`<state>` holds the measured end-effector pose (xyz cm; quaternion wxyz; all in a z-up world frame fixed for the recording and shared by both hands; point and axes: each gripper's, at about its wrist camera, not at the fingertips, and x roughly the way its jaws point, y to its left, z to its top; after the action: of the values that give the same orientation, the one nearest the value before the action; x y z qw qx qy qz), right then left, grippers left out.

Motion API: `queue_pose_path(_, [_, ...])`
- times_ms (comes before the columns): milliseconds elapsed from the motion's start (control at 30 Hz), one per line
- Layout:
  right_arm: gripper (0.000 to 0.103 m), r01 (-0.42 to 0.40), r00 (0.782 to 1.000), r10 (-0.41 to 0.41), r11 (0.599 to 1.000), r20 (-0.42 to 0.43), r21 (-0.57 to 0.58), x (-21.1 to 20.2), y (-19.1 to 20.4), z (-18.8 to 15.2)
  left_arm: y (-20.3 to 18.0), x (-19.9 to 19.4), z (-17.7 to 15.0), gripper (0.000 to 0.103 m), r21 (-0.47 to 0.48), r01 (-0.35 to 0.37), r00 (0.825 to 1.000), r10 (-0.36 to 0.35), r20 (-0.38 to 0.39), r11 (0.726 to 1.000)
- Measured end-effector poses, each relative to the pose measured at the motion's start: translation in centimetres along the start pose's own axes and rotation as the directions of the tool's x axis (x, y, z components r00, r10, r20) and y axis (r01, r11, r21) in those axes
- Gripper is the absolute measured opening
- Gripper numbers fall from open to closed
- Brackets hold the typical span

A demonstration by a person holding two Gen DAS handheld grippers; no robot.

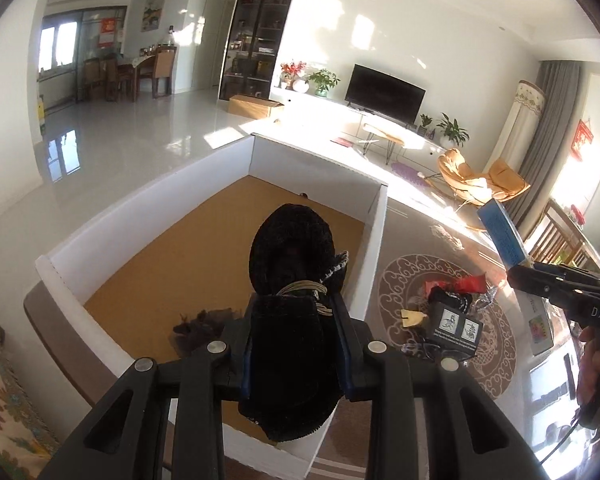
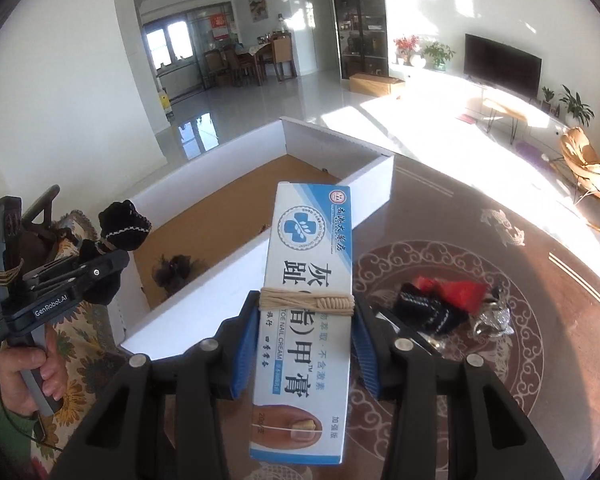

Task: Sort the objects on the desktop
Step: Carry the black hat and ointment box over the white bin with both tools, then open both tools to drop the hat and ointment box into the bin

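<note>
— Over the surface (image 2: 500, 208), what's biggest?

— A white box (image 1: 374, 248) with a brown floor, open-topped; a dark tuft (image 1: 204, 320) lies inside.

— And the left tool (image 1: 296, 320)?

— Nearly closed, clamping a black knitted sock (image 1: 292, 248) above that box.

— The right tool (image 2: 306, 308)?

— Partly closed on a toe nail cream carton (image 2: 308, 264), held up beside the box's wall.

— Anything left?

— A small pile near the patterned circle: black pouch (image 2: 424, 312), red wrapper (image 2: 460, 290).

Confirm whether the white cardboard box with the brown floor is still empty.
No: a dark, fuzzy clump already lies on the brown floor of the white cardboard box, near its closer wall.
</note>
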<state>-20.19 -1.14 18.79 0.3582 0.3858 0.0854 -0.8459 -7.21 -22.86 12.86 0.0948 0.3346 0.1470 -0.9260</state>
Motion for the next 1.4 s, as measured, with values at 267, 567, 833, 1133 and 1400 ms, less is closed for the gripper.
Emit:
queue_pose_path(267, [0.044,-0.079,0.995,0.076,0.996,-0.067,-0.034,11.8,7.4,7.7,6.9,6.5,2.3,0.031,-0.094,-0.129,0.987,0.118,-0.113,0.987])
queue_pose_path(567, [0.047,-0.044,0.961,0.034,0.999,-0.275,-0.03,24.0,9.7,8.4,9.7,11.9,1.3,0.047,-0.061,-0.241,0.936,0.216,-0.277,0.969])
queue_pose_path(833, [0.089,-0.025,0.977,0.034,0.999,-0.213,0.044,23.4,8.5,8.6,8.8,10.5,2.0,0.103,-0.04,-0.314,0.936,0.302,-0.181,0.949])
queue_pose_path(1133, [0.097,-0.002,0.998,-0.005,0.991,0.057,0.136,11.4,2.5,3.5,3.4,3.1,0.2,0.103,-0.047,-0.171,0.985,0.172,0.028,0.984])
queue_pose_path(1400, [0.103,0.293,0.951,-0.303,0.946,0.056,0.14,2.3,-6.0,-12.8,-9.6,-4.6,-6.5,0.103,0.166,0.163,0.981,-0.177,0.074,0.973])
